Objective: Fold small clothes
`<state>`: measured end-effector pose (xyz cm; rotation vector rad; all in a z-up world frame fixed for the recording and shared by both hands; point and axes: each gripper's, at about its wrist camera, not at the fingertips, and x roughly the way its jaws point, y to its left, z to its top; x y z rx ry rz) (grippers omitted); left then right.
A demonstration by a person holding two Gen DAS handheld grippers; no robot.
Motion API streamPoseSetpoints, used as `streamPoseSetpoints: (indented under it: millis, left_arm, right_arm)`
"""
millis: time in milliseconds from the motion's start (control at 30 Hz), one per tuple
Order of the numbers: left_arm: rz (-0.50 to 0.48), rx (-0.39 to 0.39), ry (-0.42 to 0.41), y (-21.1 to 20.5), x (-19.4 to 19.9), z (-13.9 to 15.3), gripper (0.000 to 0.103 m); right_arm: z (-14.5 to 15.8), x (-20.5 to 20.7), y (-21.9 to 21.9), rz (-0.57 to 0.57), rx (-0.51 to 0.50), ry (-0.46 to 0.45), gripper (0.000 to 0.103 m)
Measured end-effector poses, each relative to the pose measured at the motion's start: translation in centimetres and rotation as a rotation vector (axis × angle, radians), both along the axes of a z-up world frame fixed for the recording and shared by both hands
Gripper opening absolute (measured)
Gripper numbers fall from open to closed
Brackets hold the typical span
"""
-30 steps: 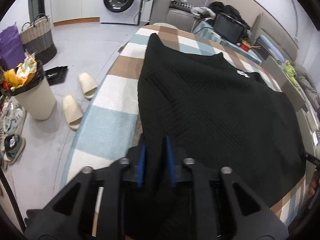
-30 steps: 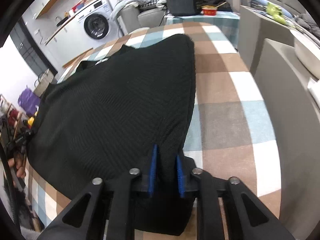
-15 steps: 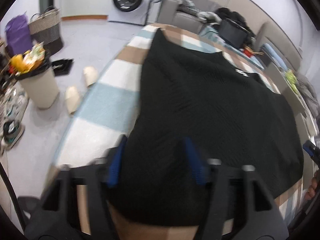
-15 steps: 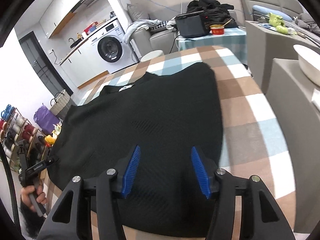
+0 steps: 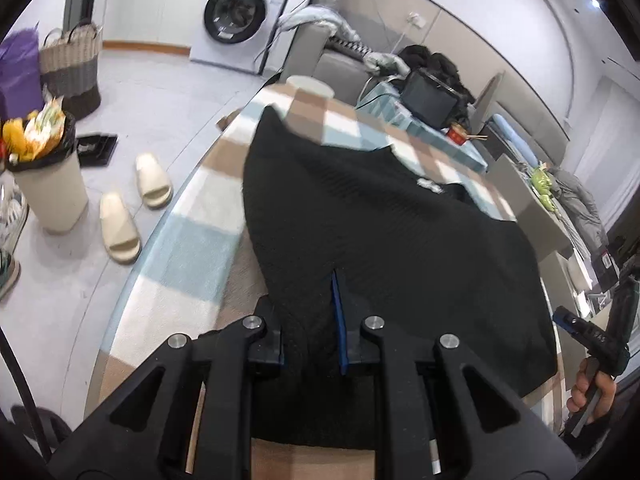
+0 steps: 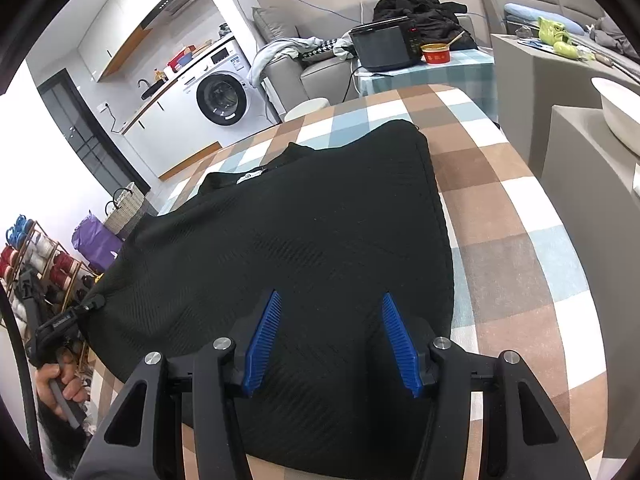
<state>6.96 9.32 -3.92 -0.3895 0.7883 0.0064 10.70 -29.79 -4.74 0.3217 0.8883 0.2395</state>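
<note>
A black knit garment [image 5: 380, 232] lies spread flat over the checked tablecloth [image 5: 192, 232], its white neck label at the far side. My left gripper [image 5: 306, 300] is at the garment's near left edge. Its jaws are closing, with a raised fold of the black fabric bunched between them and hiding one pad. In the right wrist view the same garment [image 6: 320, 220] fills the middle. My right gripper [image 6: 330, 294] hovers open over its near edge, blue pads wide apart and nothing pinched. A hand holds each gripper's handle at the table's corners.
Left of the table, on the floor, are a full bin [image 5: 48, 184], a pair of slippers [image 5: 120, 224], a woven basket [image 5: 70, 68] and a washing machine [image 5: 236, 12]. Grey cabinets [image 6: 580, 168] with a white bowl [image 6: 620, 116] stand close on the right.
Both grippers were shut on the garment's near edge. The right one opened and stayed open. The left one opened wide, then closed on the fabric again and rose a little.
</note>
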Motion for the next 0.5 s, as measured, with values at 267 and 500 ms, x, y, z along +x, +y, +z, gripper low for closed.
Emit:
streamPoseSetpoints:
  millis: [267,500]
  left_arm:
    - [-0.306,0.023,-0.137,-11.6,2.9,5.8,0.014]
    - [-0.686,-0.102,-0.022,-24.5,4.7,2.9,0.021]
  right_arm:
    - [0.6,-0.4,-0.5,-0.007,-0.002,-0.014,0.054]
    - [1.0,-1.1,-1.7,-0.041,-0.011,-0.006,0.054]
